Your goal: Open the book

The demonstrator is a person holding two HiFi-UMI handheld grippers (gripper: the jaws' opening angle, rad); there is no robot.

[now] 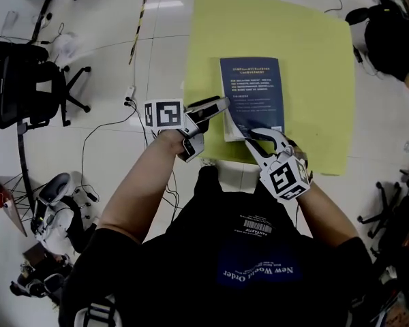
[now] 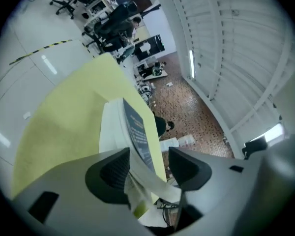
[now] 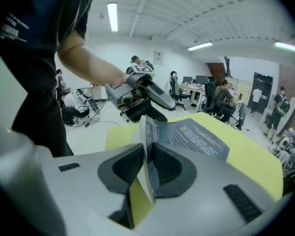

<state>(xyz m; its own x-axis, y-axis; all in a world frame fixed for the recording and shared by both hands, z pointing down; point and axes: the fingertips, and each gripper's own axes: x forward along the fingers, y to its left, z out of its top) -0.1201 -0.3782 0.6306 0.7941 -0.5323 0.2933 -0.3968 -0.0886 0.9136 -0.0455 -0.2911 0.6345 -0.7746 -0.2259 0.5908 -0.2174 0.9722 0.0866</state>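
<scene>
Head view: I look steeply down on one yellow desk (image 1: 313,67). One dark blue book (image 1: 252,90) lies on it, close to the near edge. White lines of print fill the cover, too small for me to read. My two grippers meet at the book's near end. The left gripper (image 1: 217,109) is at the near left corner. The right gripper (image 1: 253,140) is at the near edge, where the cover curls up off the pages. I count two marker cubes (image 1: 165,114), one on each gripper. My black shirt (image 1: 259,271) shows a barcode and the words "New World Order", upside down from here. One black chair (image 1: 27,80) stands on the floor at the left, well apart from the desk.

Left gripper view: the jaws are released and stand apart. The book's corner runs up between them. Its page block lies against the left pad and the lifted cover bends across the gap, while the right pad touches nothing. The cover's print is blurred here.

Right gripper view: the jaws are clenched on the book, pinching the thin edge of its cover between both pads. The cover rises from the pages and curves away to the right, its white print unreadable. Beyond it I see the left gripper on a bare forearm. Several people are in the room behind, too small to count.
</scene>
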